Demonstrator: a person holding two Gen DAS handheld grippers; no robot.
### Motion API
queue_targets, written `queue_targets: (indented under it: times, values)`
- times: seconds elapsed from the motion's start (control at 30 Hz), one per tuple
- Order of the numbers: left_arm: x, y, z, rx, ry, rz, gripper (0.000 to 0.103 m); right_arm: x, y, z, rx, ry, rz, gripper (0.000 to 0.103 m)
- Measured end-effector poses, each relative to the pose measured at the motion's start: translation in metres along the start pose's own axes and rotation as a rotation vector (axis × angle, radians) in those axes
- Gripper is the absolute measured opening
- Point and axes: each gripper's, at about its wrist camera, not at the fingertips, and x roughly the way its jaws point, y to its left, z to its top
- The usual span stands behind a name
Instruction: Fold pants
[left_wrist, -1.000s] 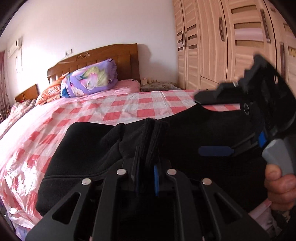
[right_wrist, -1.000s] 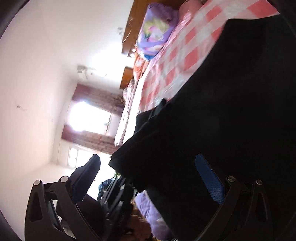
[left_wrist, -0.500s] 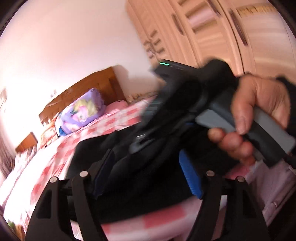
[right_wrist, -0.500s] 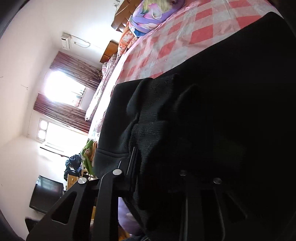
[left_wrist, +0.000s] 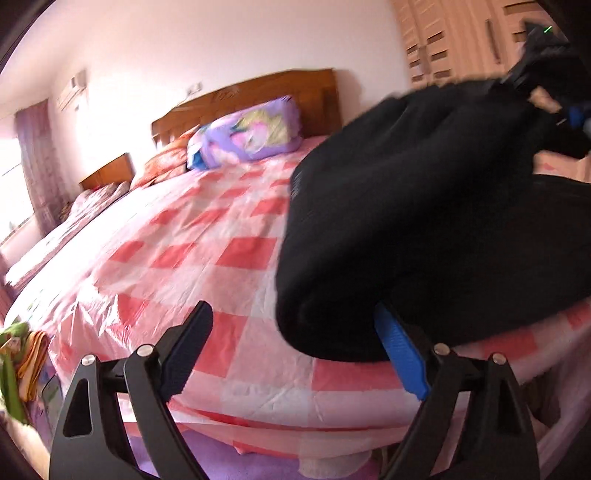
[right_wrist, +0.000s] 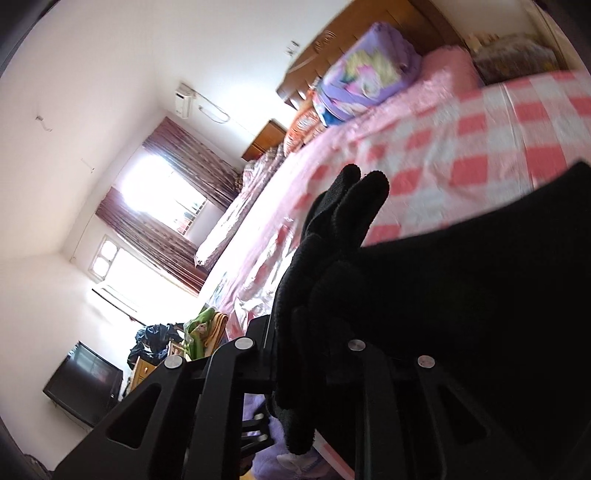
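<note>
Black pants (left_wrist: 424, 229): blurred, cut off right (axis unclear), on bed (left_wrist: 207, 251). Left tongs (left_wrist: 291, 354) wide; right tongs (right_wrist: 306, 354) clamp the pants.

Open bedspread to the left, black cloth crowding the right

The checked bedspread (left_wrist: 207, 258) is lying bare across the left and middle, giving a gripper room to pass there. The black pants (left_wrist: 424, 221) are bulging over the near right edge, pressing against the wide-spread left gripper (left_wrist: 295, 350). Far off, the purple pillow (left_wrist: 247, 133) and headboard (left_wrist: 258, 92) are closing that end, with wardrobe doors (left_wrist: 461, 37) standing far right.
</note>
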Motion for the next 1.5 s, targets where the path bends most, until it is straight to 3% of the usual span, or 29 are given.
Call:
queue_targets:
  times: [0.13,0.2,0.3,0.37,0.43,0.6,0.73,0.97,1.13,1.3,1.43,1.5]
  values:
    - [0.012,0.007,0.005,-0.110,0.036,0.006,0.091,-0.034,-0.004,-0.006,-0.036,-0.066,-0.043,0.019]
    - [0.011,0.006,0.008,-0.108,0.027,-0.003,0.095,-0.051,-0.019,-0.015,-0.028,-0.087,-0.069,0.019]
    - [0.012,0.002,0.006,-0.075,0.022,-0.002,0.097,-0.061,-0.068,-0.045,0.046,-0.057,-0.146,0.019]
    - [0.018,0.008,0.005,-0.148,0.055,-0.065,0.097,-0.048,-0.110,-0.066,0.138,-0.009,-0.199,0.019]
    - [0.023,0.012,0.002,-0.206,0.080,-0.105,0.098,-0.045,-0.133,-0.077,0.189,-0.031,-0.151,0.018]
    - [0.018,0.005,0.005,-0.183,0.091,-0.085,0.099,-0.046,-0.119,-0.073,0.114,-0.018,-0.190,0.018]
    - [0.022,0.008,0.003,-0.209,0.098,-0.094,0.101,-0.049,-0.127,-0.079,0.157,-0.023,-0.152,0.018]
    - [0.020,0.011,-0.001,-0.246,0.106,-0.115,0.102,-0.057,-0.114,-0.075,0.124,-0.030,-0.172,0.018]
    - [0.012,0.000,0.004,-0.174,0.089,-0.069,0.102,-0.067,-0.113,-0.080,0.129,-0.054,-0.187,0.018]
    - [0.002,-0.017,0.009,-0.070,0.063,-0.025,0.102,-0.088,-0.103,-0.076,0.119,-0.135,-0.191,0.018]
    - [0.003,-0.024,0.010,-0.029,0.064,0.002,0.102,-0.077,-0.123,-0.082,0.163,-0.071,-0.240,0.018]
    - [0.007,-0.017,0.008,-0.069,0.086,-0.034,0.102,-0.078,-0.135,-0.089,0.185,-0.084,-0.214,0.018]
